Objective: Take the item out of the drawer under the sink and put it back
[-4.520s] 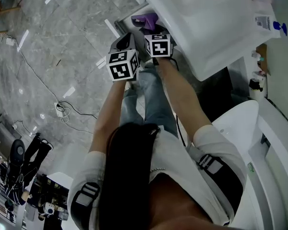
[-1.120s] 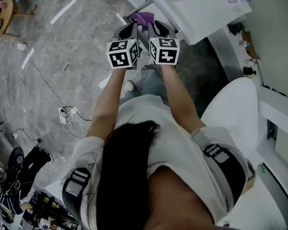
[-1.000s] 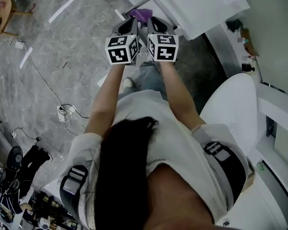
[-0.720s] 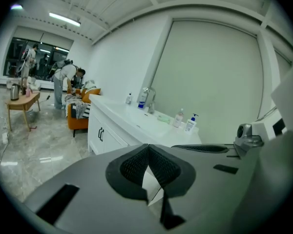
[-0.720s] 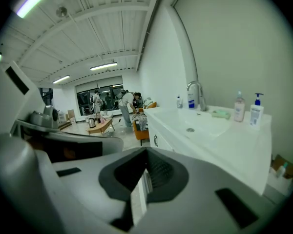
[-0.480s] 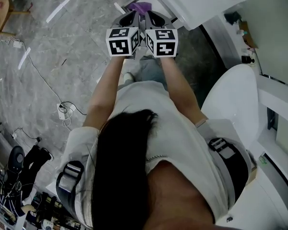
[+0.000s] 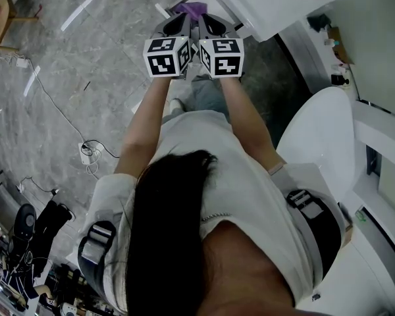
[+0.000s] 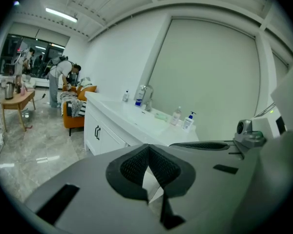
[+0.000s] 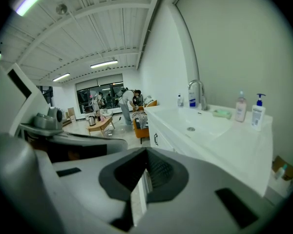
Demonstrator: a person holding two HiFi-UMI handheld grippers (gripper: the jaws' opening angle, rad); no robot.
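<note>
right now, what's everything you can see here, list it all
counter with sink: 1, white, along the wall
faucet: 1, silver, behind the basin
bottles: 4, one pink, one white with a blue pump, two small, on the counter
green thing: 1, on the counter between faucet and pink bottle
purple thing: 1, just past the gripper tips, by the counter's edge
toilet: 1, white, at the person's right
armchair: 1, orange, at the counter's far end
small table: 1, wooden, far floor
cable: 1, white, on the grey floor
people: several, far background
left gripper: grey, shut, empty
right gripper: grey, shut, empty
</note>
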